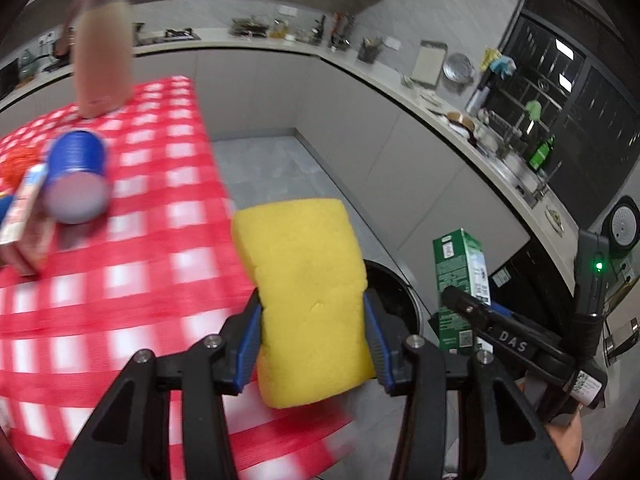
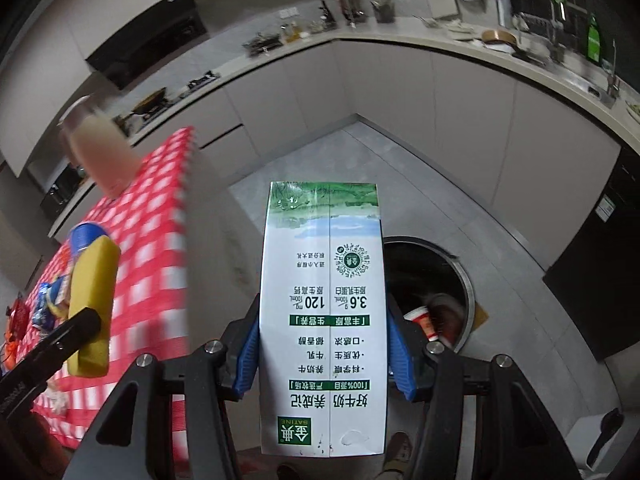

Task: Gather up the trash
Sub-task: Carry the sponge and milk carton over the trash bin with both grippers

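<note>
The left gripper clamps a yellow rectangular sponge, long axis along the fingers. The right gripper clamps a green-and-white milk carton likewise, print inverted. Only the right view reveals a red-and-white cup inside the round black bin.

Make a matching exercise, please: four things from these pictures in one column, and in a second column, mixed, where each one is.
Things:
1. sponge
2. milk carton
3. blue can
4. red cup

Places:
A. lying on the checked tablecloth
B. inside the bin on the floor
C. between the fingers of the left gripper
D. between the fingers of the right gripper

Pairs: 1-C, 2-D, 3-A, 4-B
</note>
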`<state>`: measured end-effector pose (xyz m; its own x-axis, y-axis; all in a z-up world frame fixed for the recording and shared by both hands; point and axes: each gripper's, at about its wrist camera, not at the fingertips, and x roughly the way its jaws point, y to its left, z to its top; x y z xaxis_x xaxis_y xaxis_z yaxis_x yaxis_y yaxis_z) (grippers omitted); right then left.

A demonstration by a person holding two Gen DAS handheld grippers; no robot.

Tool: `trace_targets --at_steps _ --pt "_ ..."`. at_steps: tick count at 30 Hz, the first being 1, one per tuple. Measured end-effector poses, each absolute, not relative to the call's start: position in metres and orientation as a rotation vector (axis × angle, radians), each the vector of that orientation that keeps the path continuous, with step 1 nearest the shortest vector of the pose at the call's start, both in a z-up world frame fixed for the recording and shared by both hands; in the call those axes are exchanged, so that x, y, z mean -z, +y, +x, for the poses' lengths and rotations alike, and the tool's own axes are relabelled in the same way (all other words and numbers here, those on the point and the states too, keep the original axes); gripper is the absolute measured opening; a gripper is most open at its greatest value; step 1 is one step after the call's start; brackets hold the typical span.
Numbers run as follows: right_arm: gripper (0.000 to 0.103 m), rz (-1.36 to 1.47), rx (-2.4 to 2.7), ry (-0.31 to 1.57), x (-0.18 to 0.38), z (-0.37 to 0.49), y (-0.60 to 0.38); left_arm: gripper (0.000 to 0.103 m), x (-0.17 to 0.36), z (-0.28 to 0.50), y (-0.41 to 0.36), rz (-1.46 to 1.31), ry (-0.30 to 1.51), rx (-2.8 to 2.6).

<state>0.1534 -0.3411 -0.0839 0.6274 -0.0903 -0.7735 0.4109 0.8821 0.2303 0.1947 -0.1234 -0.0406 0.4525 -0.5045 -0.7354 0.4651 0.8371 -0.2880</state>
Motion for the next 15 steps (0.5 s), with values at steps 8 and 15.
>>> trace_targets --at_steps 8,15 --pt "0.057 0.433 0.302 0.931 0.132 0.165 -0.401 0.049 0.08 0.202 -0.199 0.006 1.008 0.611" --pt "0.057 0.44 0.271 0.987 0.167 0.185 -0.436 0.05 0.106 0.206 -0.23 0.042 1.071 0.601"
